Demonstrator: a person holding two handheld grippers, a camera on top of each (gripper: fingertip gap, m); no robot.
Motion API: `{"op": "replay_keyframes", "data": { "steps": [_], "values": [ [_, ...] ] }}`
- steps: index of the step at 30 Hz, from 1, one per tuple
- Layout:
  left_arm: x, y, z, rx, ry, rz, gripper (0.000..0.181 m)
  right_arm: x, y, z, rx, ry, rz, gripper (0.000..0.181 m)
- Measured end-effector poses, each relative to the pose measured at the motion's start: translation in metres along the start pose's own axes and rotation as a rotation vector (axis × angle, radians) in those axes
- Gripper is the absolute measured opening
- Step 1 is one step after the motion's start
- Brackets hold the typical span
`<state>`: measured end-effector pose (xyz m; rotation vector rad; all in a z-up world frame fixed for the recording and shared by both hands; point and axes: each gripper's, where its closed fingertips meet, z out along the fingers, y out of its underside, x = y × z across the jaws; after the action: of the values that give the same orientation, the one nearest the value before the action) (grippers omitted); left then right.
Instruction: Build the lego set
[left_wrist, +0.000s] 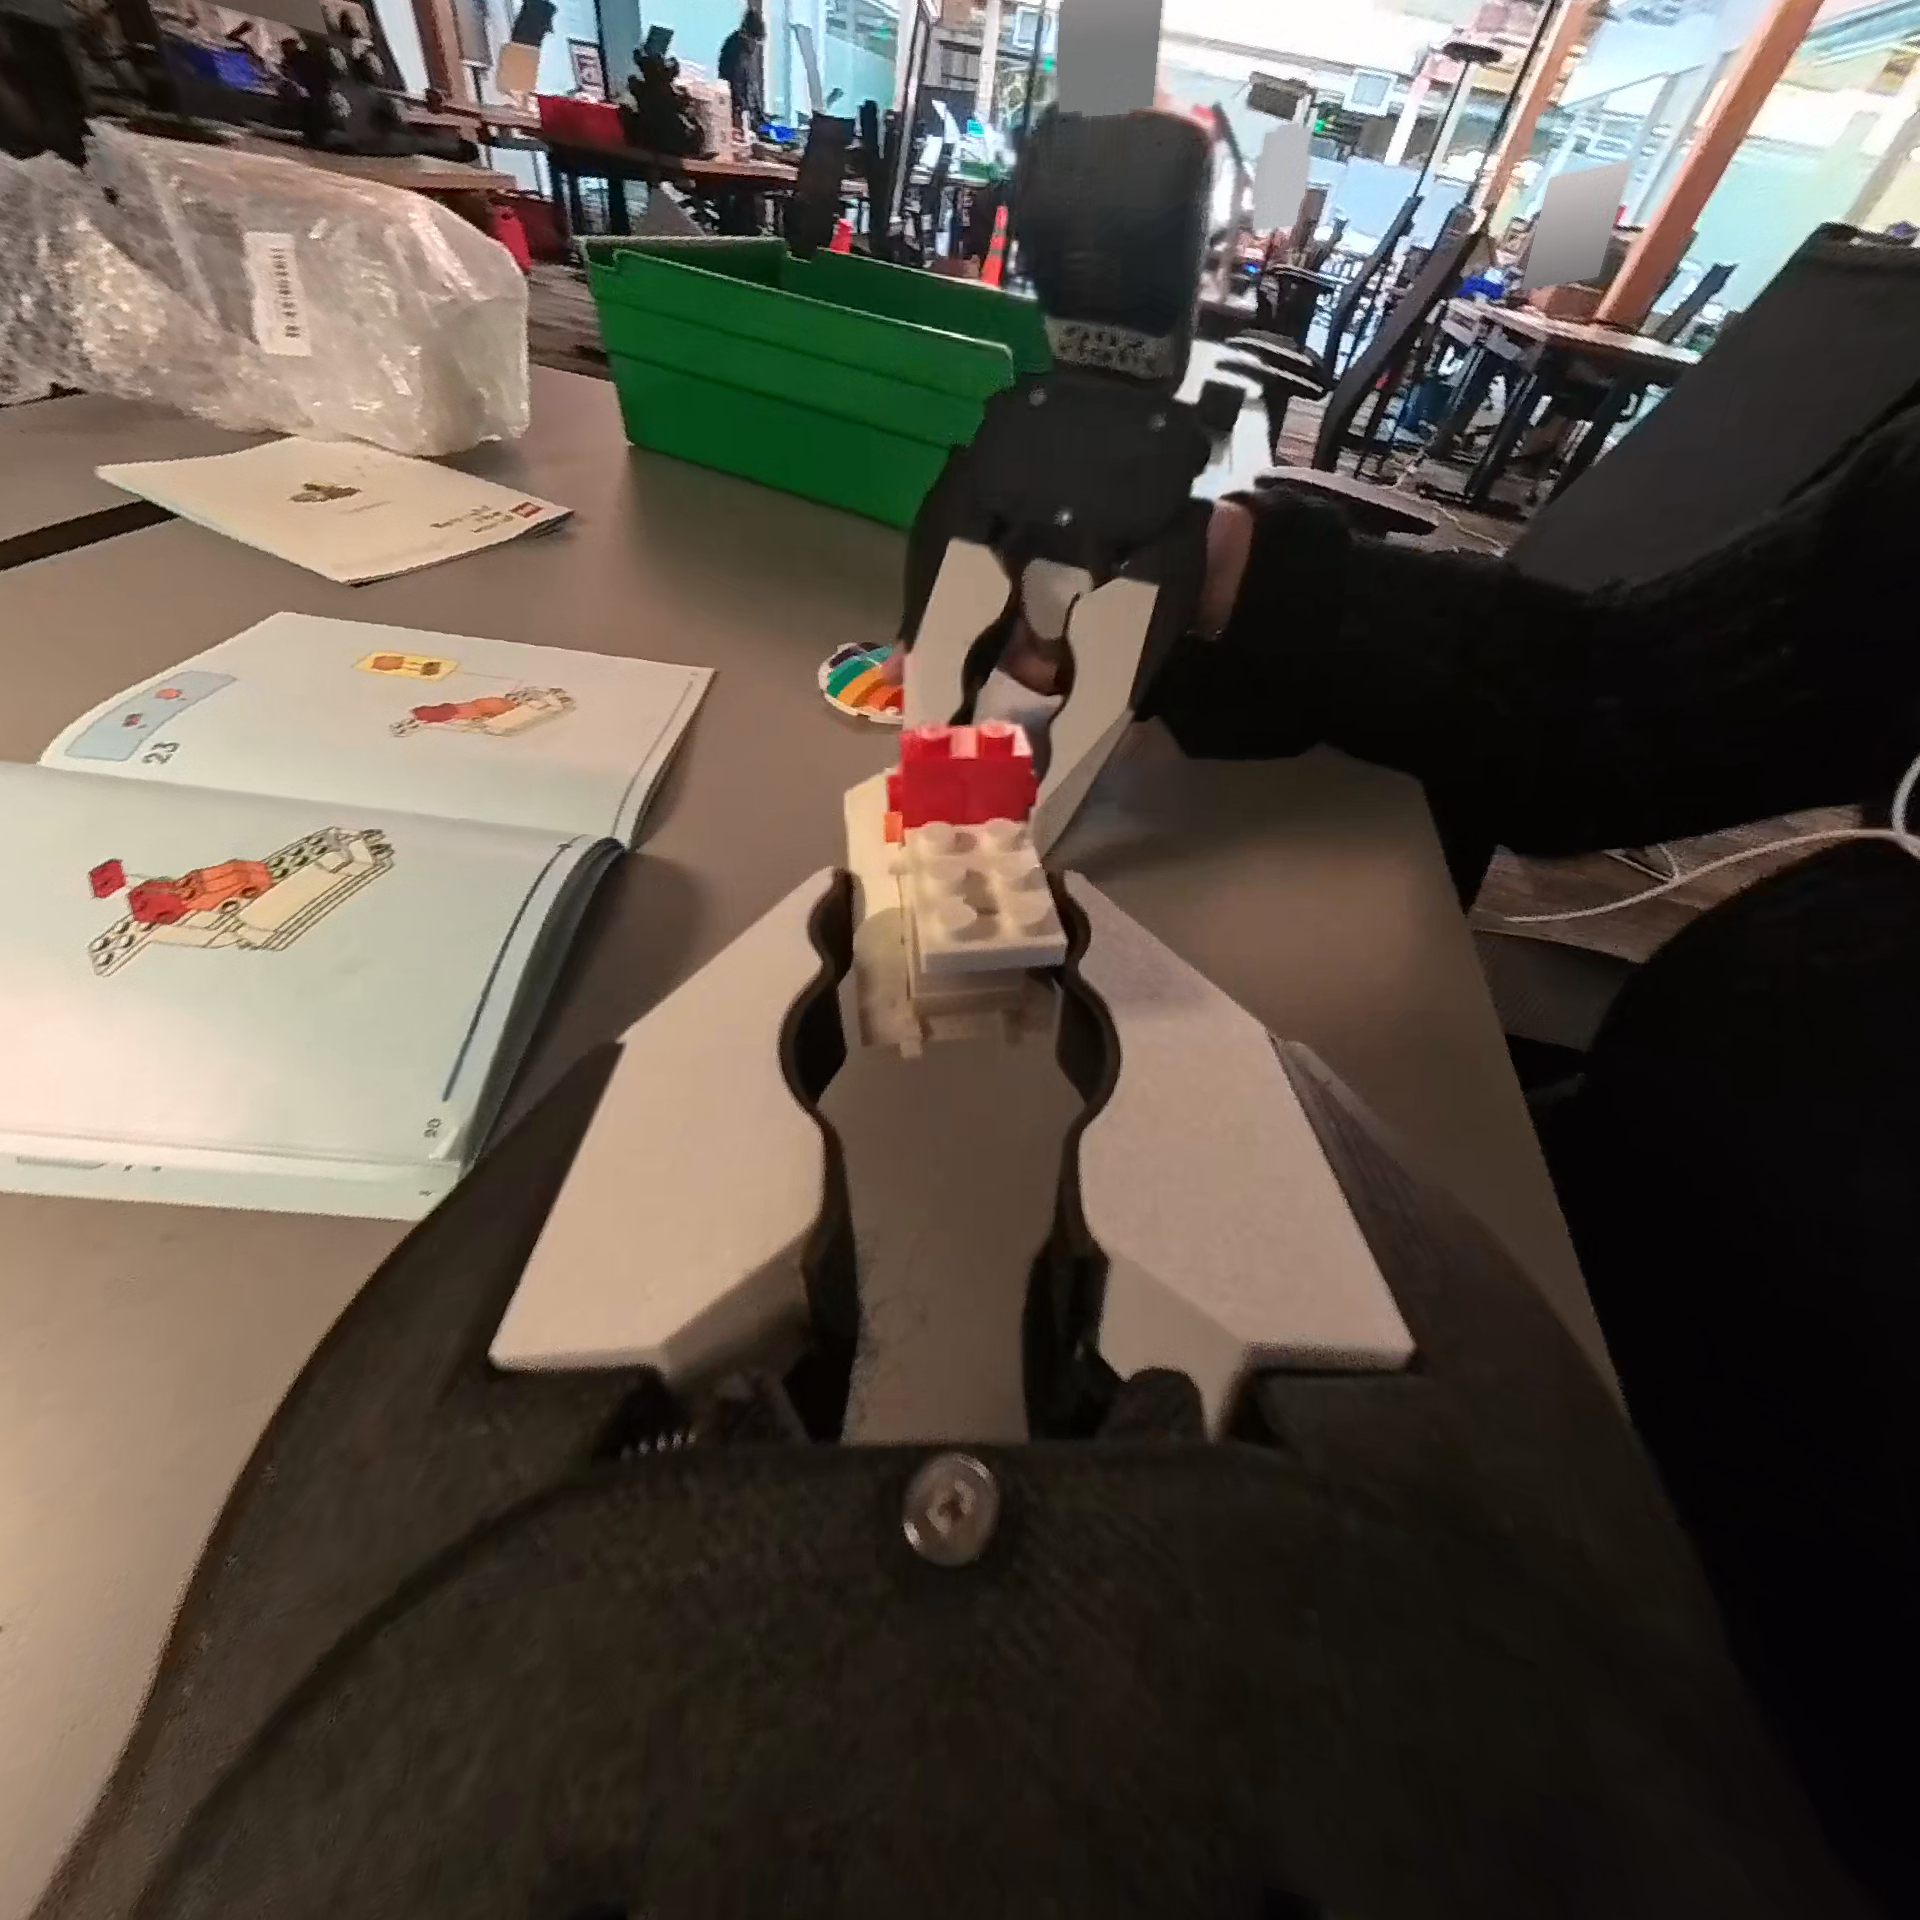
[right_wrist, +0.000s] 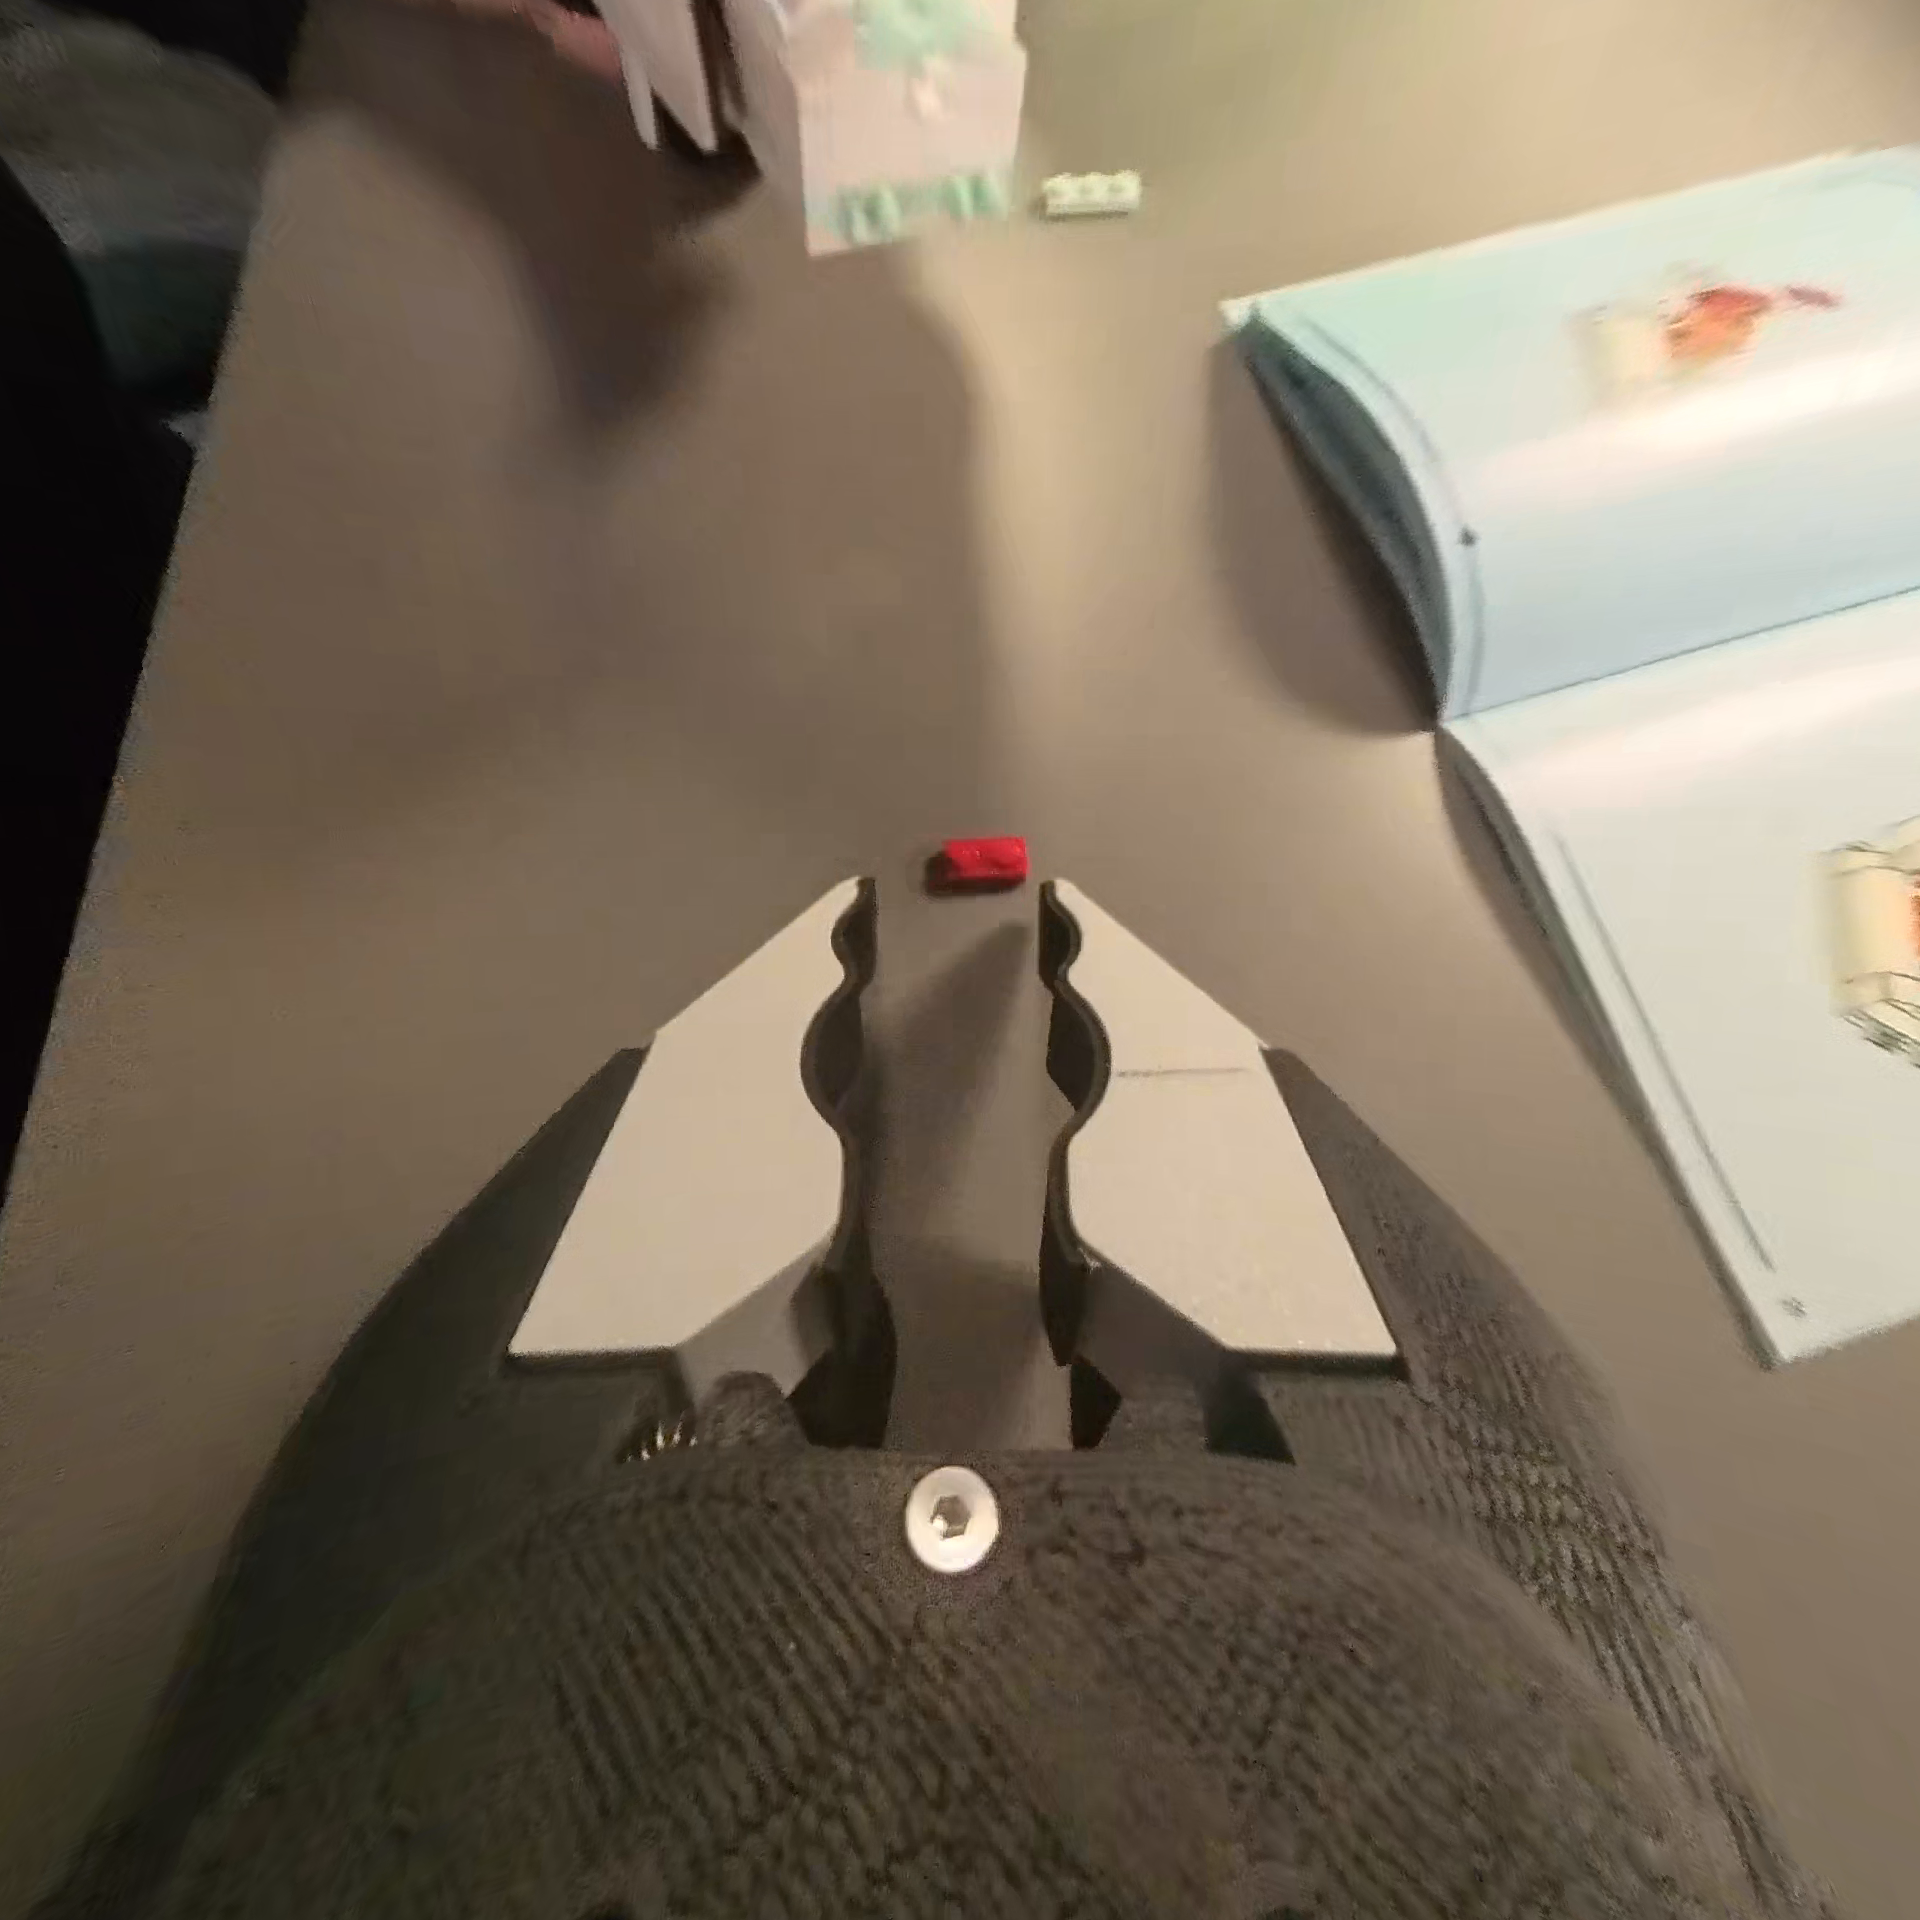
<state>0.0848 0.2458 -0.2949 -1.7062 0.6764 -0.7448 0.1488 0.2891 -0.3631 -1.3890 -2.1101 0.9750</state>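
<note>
My left gripper is shut on a white lego assembly with red bricks and a bit of orange on its far end. The assembly also shows blurred at the top of the right wrist view. My right gripper is open and empty, pointing down at the grey table. A small red piece lies on the table just beyond its fingertips. In the left wrist view the right gripper hangs just behind the assembly, held by a gloved hand.
An open instruction booklet lies left of the assembly and shows in the right wrist view. A small white piece lies near it. A closed booklet, a plastic bag, a green bin and a rainbow disc sit farther back. The gap from one gripper's tips to the other's is roughly 11 centimetres. My left gripper is the nearer one to the small white piece: about 12 centimetres, against 20 centimetres.
</note>
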Motion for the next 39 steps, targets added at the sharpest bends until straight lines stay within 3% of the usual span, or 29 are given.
{"op": "replay_keyframes", "data": {
  "steps": [15, 19, 22, 27, 39],
  "values": [
    [0.026, 0.000, 0.003, 0.004, 0.132, 0.049, 0.037, 0.006, -0.009, 0.005, -0.002, 0.028, -0.036, 0.014],
    [0.032, -0.001, 0.003, 0.018, 0.150, 0.081, 0.037, -0.012, -0.080, -0.020, 0.258, -0.053, -0.047, 0.014],
    [0.035, -0.001, 0.003, 0.021, 0.158, 0.106, 0.036, -0.035, -0.118, -0.025, 0.306, -0.142, -0.120, 0.014],
    [0.036, 0.000, 0.003, 0.014, 0.157, 0.116, 0.037, -0.051, -0.144, -0.011, 0.229, -0.189, -0.172, 0.014],
    [0.037, 0.001, 0.004, 0.006, 0.155, 0.130, 0.036, -0.051, -0.146, 0.001, 0.104, -0.190, -0.190, 0.014]
  ]
}}
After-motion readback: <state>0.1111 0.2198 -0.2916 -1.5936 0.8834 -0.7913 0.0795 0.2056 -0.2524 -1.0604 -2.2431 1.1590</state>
